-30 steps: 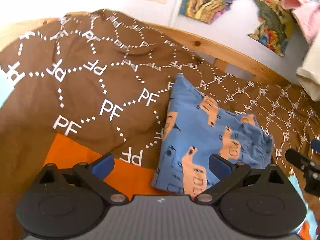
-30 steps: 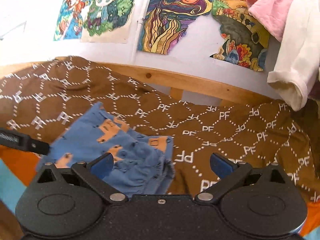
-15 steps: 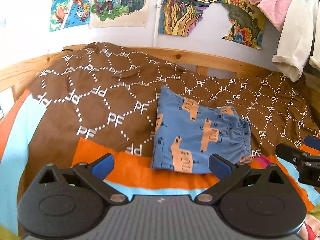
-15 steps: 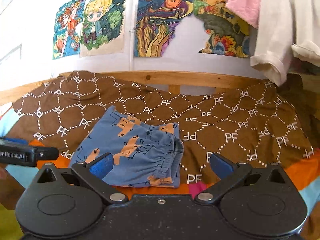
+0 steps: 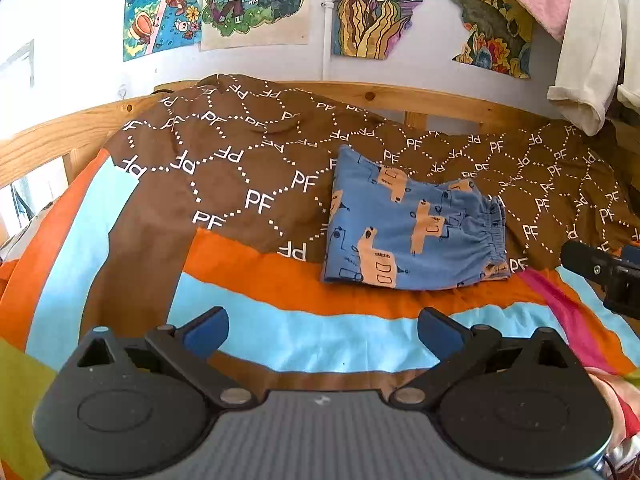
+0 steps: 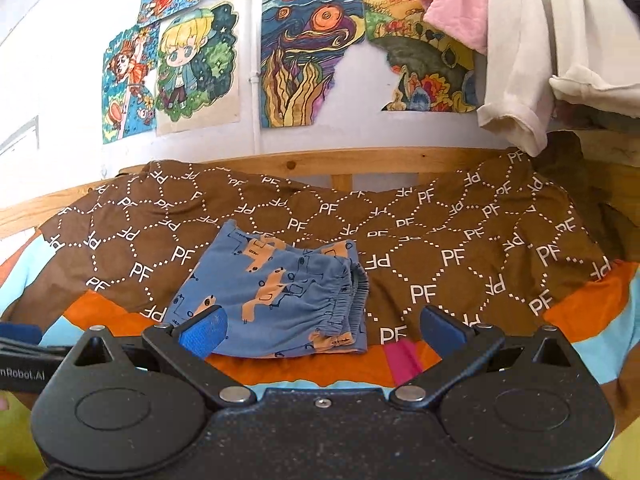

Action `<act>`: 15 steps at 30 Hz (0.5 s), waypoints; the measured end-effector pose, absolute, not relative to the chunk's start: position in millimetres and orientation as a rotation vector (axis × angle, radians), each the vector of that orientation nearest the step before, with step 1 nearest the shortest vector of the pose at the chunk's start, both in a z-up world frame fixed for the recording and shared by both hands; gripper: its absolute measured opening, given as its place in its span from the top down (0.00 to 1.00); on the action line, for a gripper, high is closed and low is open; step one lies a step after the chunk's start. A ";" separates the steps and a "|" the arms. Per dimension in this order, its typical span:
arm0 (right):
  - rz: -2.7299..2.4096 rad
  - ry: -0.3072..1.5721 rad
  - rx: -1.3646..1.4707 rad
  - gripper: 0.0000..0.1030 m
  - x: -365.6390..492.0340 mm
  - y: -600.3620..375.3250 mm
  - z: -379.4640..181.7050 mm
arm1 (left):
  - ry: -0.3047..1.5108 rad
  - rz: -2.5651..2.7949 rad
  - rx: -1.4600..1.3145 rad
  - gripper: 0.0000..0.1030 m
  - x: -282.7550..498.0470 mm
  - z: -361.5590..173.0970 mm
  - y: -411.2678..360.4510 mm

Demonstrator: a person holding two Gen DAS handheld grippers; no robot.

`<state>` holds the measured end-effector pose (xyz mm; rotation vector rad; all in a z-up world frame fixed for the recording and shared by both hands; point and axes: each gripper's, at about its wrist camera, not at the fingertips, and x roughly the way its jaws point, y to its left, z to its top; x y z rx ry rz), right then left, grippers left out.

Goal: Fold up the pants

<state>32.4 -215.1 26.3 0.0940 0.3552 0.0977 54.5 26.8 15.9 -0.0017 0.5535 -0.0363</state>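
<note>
The blue pants with orange truck prints (image 5: 408,224) lie folded in a compact rectangle on the bed, waistband to the right; they also show in the right wrist view (image 6: 276,296). My left gripper (image 5: 322,330) is open and empty, held back from the pants over the striped part of the cover. My right gripper (image 6: 322,330) is open and empty, close in front of the pants. The right gripper's tip shows at the right edge of the left wrist view (image 5: 600,268).
A brown "PF" patterned blanket (image 5: 240,176) covers the far half of the bed over an orange and light blue striped cover (image 5: 280,332). A wooden bed rail (image 6: 360,164) runs behind. Drawings hang on the wall (image 6: 312,56). Clothes hang at upper right (image 6: 528,40).
Both grippers have pulled back and away from the folded pants, so more of the bed and wall shows. The pants stay folded in place.
</note>
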 end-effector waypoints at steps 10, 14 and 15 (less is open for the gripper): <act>0.082 0.376 0.077 0.01 24.0 -215.0 14.8 | 0.542 -0.031 -0.029 0.00 54.8 13.7 33.2; 0.084 0.395 0.079 0.01 23.5 -215.5 8.9 | 0.567 -0.029 -0.053 0.00 59.8 6.7 35.4; 0.083 0.401 0.079 0.01 23.8 -215.8 7.3 | 0.574 -0.027 -0.055 0.00 61.0 4.5 35.6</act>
